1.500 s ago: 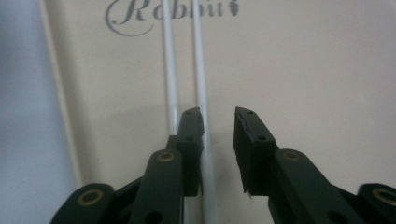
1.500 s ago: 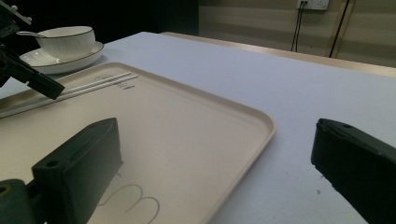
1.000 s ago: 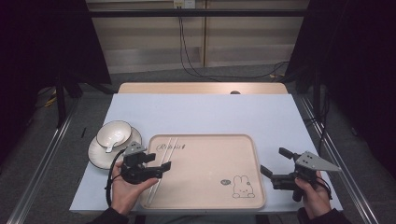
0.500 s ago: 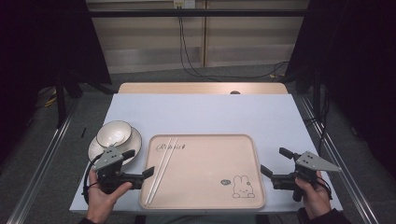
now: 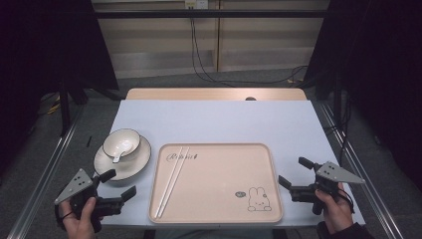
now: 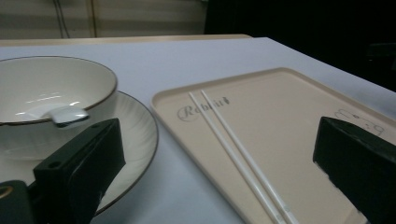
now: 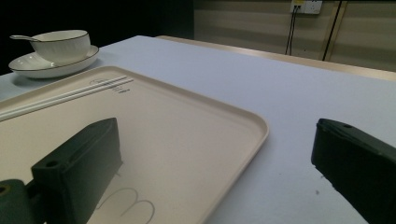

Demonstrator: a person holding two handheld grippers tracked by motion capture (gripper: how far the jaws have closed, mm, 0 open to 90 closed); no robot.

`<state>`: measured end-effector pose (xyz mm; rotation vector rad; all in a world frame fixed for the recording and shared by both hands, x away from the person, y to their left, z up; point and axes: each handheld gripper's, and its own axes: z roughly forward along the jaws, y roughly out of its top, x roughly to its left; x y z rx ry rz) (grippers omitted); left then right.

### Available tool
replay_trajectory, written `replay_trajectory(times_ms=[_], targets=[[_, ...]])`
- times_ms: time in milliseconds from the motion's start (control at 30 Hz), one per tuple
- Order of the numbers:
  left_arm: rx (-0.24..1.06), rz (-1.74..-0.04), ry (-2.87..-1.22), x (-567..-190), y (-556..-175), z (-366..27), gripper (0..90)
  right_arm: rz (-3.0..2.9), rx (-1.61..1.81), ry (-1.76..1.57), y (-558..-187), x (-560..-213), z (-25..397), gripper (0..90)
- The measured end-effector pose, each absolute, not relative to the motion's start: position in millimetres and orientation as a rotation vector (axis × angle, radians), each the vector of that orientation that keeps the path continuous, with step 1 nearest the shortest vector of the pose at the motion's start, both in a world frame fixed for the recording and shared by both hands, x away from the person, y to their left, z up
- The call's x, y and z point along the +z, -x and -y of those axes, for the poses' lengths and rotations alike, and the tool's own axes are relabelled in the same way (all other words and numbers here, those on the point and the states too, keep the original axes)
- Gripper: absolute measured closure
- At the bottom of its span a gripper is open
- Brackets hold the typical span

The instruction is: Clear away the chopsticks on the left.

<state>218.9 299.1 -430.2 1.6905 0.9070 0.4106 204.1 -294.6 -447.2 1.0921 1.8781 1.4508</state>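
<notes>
A beige tray [image 5: 224, 199] with a rabbit drawing lies at the table's front centre. Two white chopsticks [image 5: 172, 179] rest side by side along its left part, seen too as chopsticks [image 6: 238, 158] and chopsticks [image 7: 65, 95]. Left of the tray stands a white bowl [image 5: 121, 143] with a spoon [image 5: 118, 156] in it, on a white plate [image 5: 137, 162]. My left gripper [image 5: 118, 184] is open, low at the front left, just before the plate [image 6: 135, 140]. My right gripper [image 5: 294, 173] is open beside the tray's right edge [image 7: 252, 135], holding nothing.
The pale blue table top [image 5: 219, 122] stretches bare behind the tray to a wooden strip [image 5: 214, 94] at the far edge. Cables [image 5: 199, 55] hang beyond it. Metal rails [image 5: 47, 169] run along both sides of the table.
My left gripper has drawn back leftward off the tray's left edge to the front left corner, in front of the plate. The right gripper has stayed put.
</notes>
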Motion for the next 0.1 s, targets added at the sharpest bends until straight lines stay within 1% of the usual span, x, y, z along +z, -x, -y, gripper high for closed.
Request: replay_trajectory(times_ms=[33, 100], targets=[[0.431, -0.921, -1.692, -430.1, -218.5, -299.8, 1.8, -1.872, 1.449, -1.092, -204.1, -447.0, 295.4, 1.4], [0.418, -0.924, -1.684, -430.8, -219.0, -300.3, 1.8, -1.862, 1.453, -1.106, -204.1, -446.8, 295.8, 1.3]])
